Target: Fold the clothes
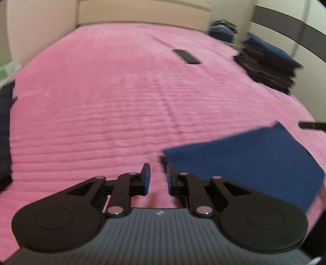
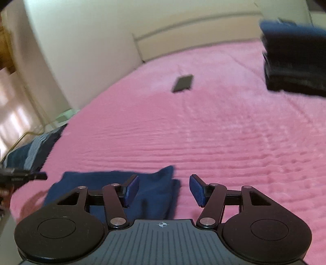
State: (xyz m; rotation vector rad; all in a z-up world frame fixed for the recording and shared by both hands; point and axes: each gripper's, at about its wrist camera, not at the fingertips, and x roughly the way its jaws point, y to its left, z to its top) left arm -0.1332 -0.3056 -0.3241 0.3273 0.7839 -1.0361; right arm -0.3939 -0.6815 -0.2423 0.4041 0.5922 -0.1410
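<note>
A folded dark blue garment point(image 1: 244, 163) lies on the pink bedspread point(image 1: 122, 102), just right of my left gripper point(image 1: 158, 177). That gripper is slightly open and empty over the bedspread. In the right wrist view the same garment point(image 2: 150, 189) lies under and left of my right gripper point(image 2: 164, 188), which is wide open and empty; its left finger is over the cloth. The left gripper's tip point(image 2: 30, 176) shows at the left edge of the right wrist view. The right gripper's tip point(image 1: 311, 125) shows at the right edge of the left wrist view.
A stack of folded dark clothes point(image 1: 267, 61) stands at the far right of the bed, also in the right wrist view point(image 2: 295, 61). A black phone point(image 1: 186, 56) lies mid-bed. Dark clothing point(image 1: 5, 132) lies at the left edge. A headboard point(image 1: 142, 12) is behind.
</note>
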